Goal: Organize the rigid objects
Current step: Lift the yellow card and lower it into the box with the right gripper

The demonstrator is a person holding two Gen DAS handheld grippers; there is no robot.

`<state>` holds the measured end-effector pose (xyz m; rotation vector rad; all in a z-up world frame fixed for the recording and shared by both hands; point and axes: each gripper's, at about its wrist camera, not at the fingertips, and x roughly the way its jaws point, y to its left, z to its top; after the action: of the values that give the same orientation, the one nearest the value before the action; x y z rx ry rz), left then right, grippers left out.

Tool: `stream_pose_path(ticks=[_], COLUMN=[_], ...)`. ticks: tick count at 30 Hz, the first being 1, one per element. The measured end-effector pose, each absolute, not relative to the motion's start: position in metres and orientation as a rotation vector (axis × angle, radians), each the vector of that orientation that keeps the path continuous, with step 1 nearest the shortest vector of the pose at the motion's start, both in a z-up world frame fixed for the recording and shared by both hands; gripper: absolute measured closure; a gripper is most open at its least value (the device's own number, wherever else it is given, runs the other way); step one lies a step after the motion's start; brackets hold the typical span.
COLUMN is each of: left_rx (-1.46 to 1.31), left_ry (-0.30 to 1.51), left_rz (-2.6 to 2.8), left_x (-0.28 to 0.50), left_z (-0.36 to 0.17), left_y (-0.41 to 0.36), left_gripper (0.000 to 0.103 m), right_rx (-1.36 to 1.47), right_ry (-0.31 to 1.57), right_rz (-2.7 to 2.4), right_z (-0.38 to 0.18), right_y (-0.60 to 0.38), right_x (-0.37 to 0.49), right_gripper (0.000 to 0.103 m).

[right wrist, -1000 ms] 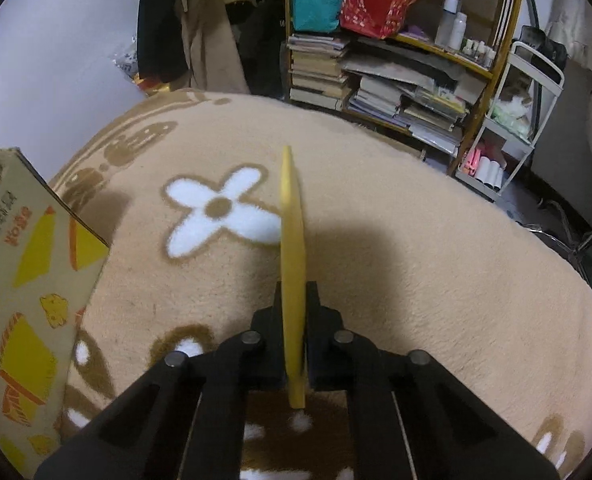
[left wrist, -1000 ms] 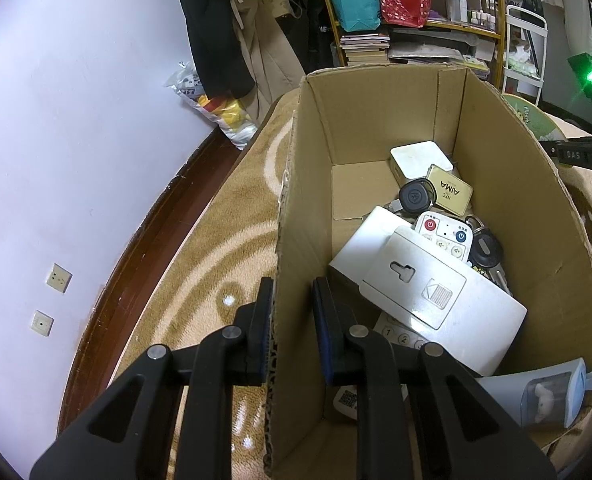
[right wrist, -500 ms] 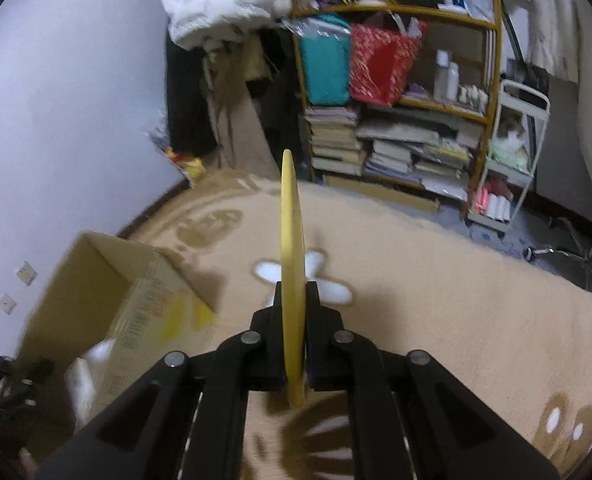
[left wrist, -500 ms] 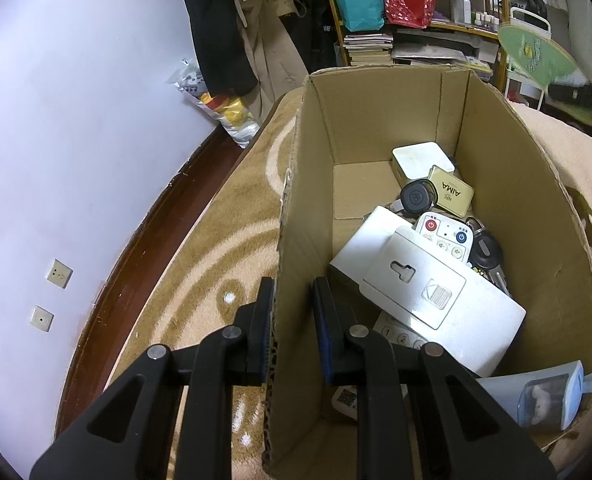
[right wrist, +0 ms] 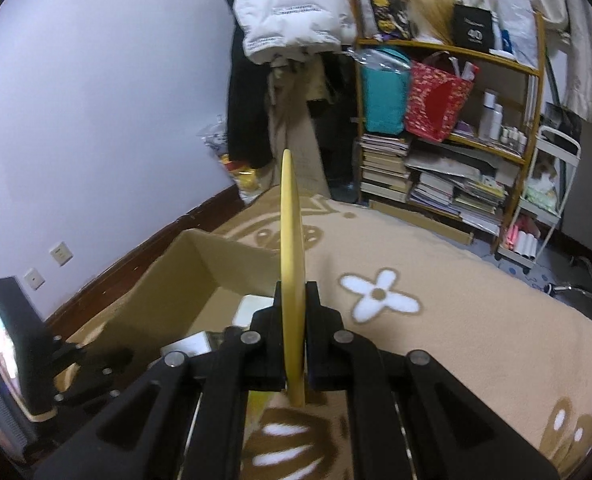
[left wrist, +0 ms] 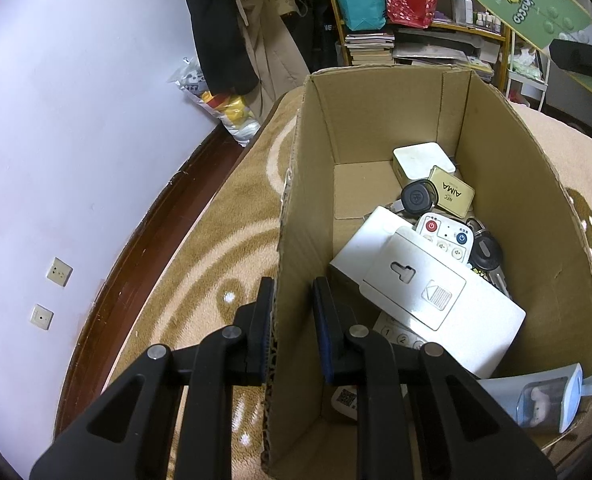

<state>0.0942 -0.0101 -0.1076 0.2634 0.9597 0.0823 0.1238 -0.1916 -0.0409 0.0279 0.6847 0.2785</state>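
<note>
An open cardboard box (left wrist: 495, 152) stands on a beige patterned rug (left wrist: 216, 240). Inside lie a white square case (left wrist: 423, 160), a gold AIMA tin (left wrist: 451, 194), a black fob (left wrist: 415, 198), a white remote (left wrist: 447, 236) and flat white packages (left wrist: 415, 284). My left gripper (left wrist: 292, 320) straddles the box's left wall, shut on it. My right gripper (right wrist: 294, 320) is shut on a flat fan (right wrist: 292, 240), seen edge-on as a yellow strip. In the left wrist view the fan (left wrist: 527, 8) shows its green face above the box's far right corner. The box (right wrist: 200, 276) lies below and left of it.
A bookshelf (right wrist: 435, 168) with books and bags stands past the rug, with hanging coats (left wrist: 224, 40) beside it and a white cart (right wrist: 543, 208) at the right. The purple wall (left wrist: 76, 120) and dark skirting run along the left. A flower pattern (right wrist: 379, 296) marks the rug.
The right gripper has lifted the fan and swung it left over the box. The fan has come into the left wrist view at the upper right. The left gripper has not moved.
</note>
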Motion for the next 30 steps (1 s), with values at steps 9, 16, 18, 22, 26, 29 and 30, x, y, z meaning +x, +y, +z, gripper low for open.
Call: stream_pose_path(ticks=[9, 16, 18, 22, 26, 29, 30], left_rx=[0.252, 0.248, 0.246, 0.244, 0.243, 0.239, 0.239], left_ry=[0.962, 0.961, 0.962, 0.963, 0.963, 0.964, 0.964], left_rz=[0.080, 0.080, 0.079, 0.080, 0.079, 0.079, 0.079], left_x=[0.094, 0.093, 0.093, 0.093, 0.093, 0.093, 0.093], left_z=[-0.107, -0.107, -0.107, -0.106, -0.107, -0.106, -0.106], left_y=[-0.007, -0.006, -0.006, -0.006, -0.006, -0.006, -0.007], left_gripper=[0.084, 0.084, 0.084, 0.084, 0.084, 0.084, 0.084], right_rx=[0.035, 0.040, 0.048, 0.042, 0.028, 0.018, 0.017], right_ry=[0.708, 0.741, 0.759, 0.782, 0.825, 0.861, 0.867], right_rz=[0.336, 0.369, 0.370, 0.378, 0.404, 0.413, 0.416], right_z=[-0.038, -0.051, -0.057, -0.064, -0.072, -0.081, -0.082], right_y=[-0.159, -0.143, -0.143, -0.140, -0.135, -0.131, -0.131], right_x=[0.103, 0.094, 0.093, 0.093, 0.094, 0.095, 0.096], right_gripper=[0.095, 0.095, 0.095, 0.095, 0.095, 0.095, 0.095])
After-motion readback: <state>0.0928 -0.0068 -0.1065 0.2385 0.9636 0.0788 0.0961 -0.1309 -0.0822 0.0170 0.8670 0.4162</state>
